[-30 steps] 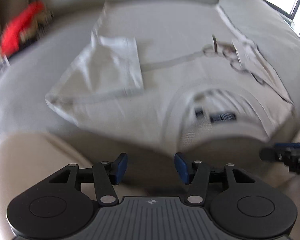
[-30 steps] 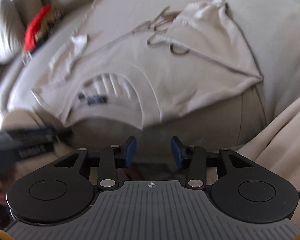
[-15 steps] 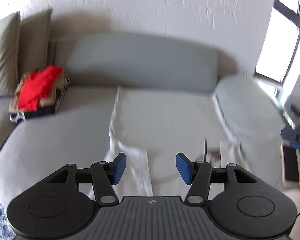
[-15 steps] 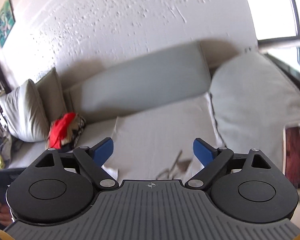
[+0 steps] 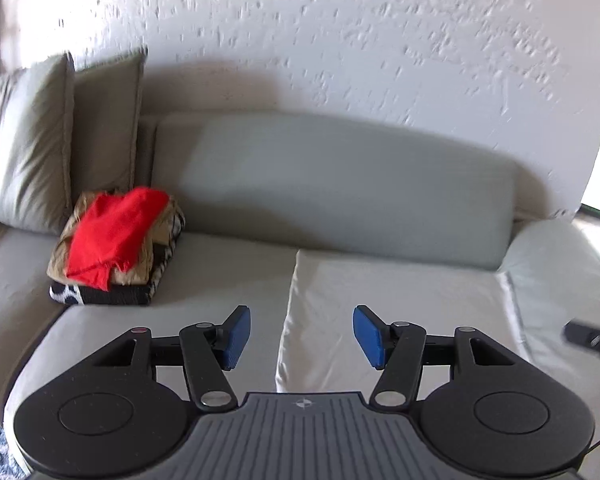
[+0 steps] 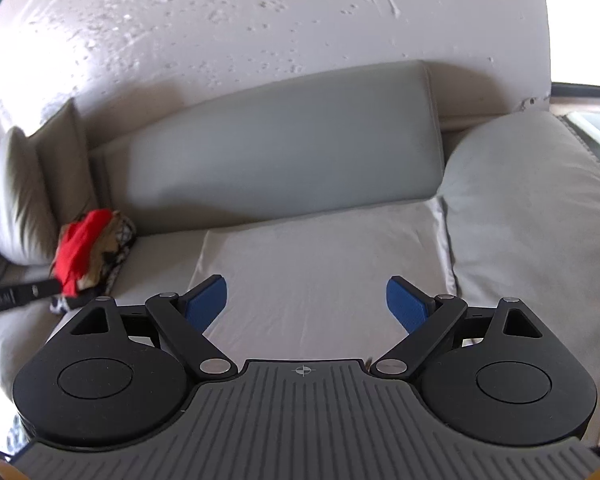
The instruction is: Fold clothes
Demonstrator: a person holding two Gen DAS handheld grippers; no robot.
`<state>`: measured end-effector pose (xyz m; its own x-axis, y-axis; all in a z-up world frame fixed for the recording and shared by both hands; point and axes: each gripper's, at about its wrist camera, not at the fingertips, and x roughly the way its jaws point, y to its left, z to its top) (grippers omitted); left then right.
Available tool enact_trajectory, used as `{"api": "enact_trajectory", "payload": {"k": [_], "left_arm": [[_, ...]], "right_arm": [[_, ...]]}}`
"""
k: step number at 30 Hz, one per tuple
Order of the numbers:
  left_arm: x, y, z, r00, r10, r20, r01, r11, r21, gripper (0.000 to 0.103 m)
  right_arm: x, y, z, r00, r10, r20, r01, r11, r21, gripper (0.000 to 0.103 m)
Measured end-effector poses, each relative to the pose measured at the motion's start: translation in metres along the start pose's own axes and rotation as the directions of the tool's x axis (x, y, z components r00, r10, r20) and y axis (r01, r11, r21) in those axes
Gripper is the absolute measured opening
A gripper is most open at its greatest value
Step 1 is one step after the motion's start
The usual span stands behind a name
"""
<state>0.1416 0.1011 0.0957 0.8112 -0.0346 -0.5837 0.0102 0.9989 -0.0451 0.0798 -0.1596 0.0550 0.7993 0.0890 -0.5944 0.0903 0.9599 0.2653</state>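
Matt cloth sofa [image 5: 340, 184], rough-plastered wall [image 5: 340, 40]

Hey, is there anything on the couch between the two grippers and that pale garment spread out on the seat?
Nothing visible. Both the left gripper and right gripper are open and empty above the pale garment. The folded stack sits off to the side.

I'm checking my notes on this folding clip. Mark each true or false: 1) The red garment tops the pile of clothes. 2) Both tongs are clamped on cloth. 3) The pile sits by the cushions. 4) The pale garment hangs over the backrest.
1) True: the red garment lies on top of the pile.
2) False: the left tongs and right tongs are open and empty.
3) True: it sits beside the cushions.
4) False: the pale garment lies on the sofa seat.
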Motion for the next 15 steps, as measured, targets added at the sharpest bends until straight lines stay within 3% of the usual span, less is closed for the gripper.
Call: {"api": "enact_trajectory", "payload": {"k": [3,7,9,12,15], "left_arm": [[0.036,0.005,0.011,0.998,-0.012,-0.055,0.011,1.000,-0.005,0.056],[0.094,0.021,0.026,0.993,-0.014,-0.115,0.006,0.998,-0.065,0.051],[0.134,0.029,0.029,0.988,-0.009,-0.156,-0.007,0.995,-0.101,0.049],[0.193,0.035,0.029,0.983,0.019,-0.183,-0.039,0.994,-0.106,0.037],[0.244,0.041,0.024,0.974,-0.039,-0.222,0.000,0.985,-0.172,0.030]], "right_arm": [[0.028,-0.031,0.021,1.000,0.005,-0.023,-0.003,0.998,0.069,0.091],[0.074,-0.088,0.048,0.995,-0.085,-0.050,0.094,0.973,0.211,0.082],[0.101,-0.112,0.056,0.994,-0.088,-0.069,0.103,0.964,0.246,0.078],[0.153,-0.149,0.063,0.990,-0.039,-0.136,0.080,0.948,0.307,0.072],[0.200,-0.184,0.065,0.985,-0.044,-0.166,0.107,0.913,0.394,0.065]]}}
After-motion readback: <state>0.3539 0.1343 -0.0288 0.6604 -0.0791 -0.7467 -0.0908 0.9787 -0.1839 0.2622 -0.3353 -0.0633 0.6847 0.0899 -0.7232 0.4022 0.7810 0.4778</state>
